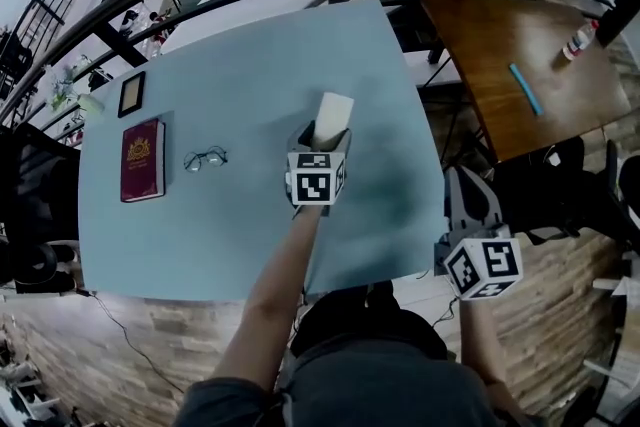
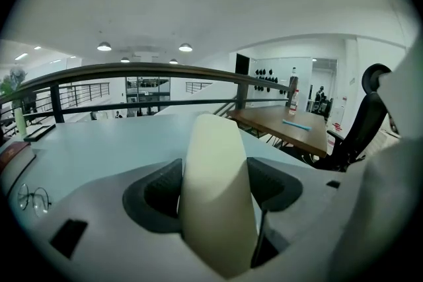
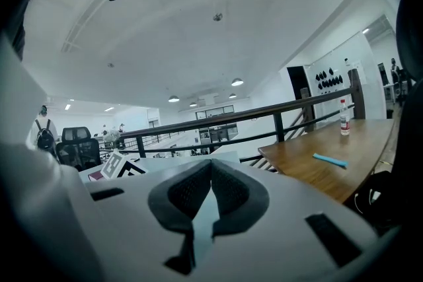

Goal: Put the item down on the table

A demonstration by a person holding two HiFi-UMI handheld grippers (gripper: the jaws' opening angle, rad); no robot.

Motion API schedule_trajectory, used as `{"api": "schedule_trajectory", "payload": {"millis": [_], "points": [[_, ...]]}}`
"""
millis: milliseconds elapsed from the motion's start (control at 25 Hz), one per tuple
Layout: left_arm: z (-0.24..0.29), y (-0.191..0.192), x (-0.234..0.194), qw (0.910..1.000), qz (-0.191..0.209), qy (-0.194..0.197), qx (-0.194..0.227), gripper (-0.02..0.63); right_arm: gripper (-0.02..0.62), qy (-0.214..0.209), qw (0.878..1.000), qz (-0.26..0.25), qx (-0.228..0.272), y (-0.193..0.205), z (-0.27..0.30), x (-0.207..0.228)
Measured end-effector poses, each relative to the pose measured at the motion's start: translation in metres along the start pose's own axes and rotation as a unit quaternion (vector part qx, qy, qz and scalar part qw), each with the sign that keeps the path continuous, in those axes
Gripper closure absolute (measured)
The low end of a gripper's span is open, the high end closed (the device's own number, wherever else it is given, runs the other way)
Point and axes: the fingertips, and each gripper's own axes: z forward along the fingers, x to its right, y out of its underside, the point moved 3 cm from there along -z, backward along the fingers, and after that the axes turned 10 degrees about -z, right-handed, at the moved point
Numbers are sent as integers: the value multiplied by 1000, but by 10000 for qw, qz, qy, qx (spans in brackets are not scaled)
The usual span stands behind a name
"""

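**Cream item poised over pale blue table**
The left gripper [image 1: 318, 147] clamps the smooth cream oblong item [image 2: 215, 195] upright over the pale blue table [image 1: 230, 225]. The right gripper [image 3: 210, 189], jaws pressed together, holds nothing. Best lowered until its base touches, then released gently.

Left tongs [image 1: 321, 141] outstretched, clamped on the item [image 1: 333, 113]; right tongs [image 3: 210, 167] low, tips together.

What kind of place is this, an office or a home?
Probably an upper gallery of an open-plan office: a dark railing runs behind the light blue table, a lower floor shows beyond it, and a wooden desk and black office chair stand nearby.
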Motion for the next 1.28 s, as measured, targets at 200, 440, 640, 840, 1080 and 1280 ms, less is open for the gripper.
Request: {"api": "schedule_trajectory", "payload": {"millis": [200,440,640,840,1080,1280], "points": [[23,23,-7,9990,90,-55,-427,298,592,52,9999,24,-98,6,4,-1],[37,41,-10,9971,140,-102,-739,298,592,83,9999,24,-141,7,8,1],[42,46,-11,9953,202,-205,-920,298,592,93,9998,18,-164,8,11,6],[46,50,-12,9925,260,-363,-1138,298,592,51,9998,2,-194,8,16,8],[48,49,-14,9908,93,-249,-1329,296,592,-34,9997,29,-260,7,23,6],[49,51,-14,9902,72,-231,-1374,296,592,-121,9996,28,-267,6,28,3]]}}
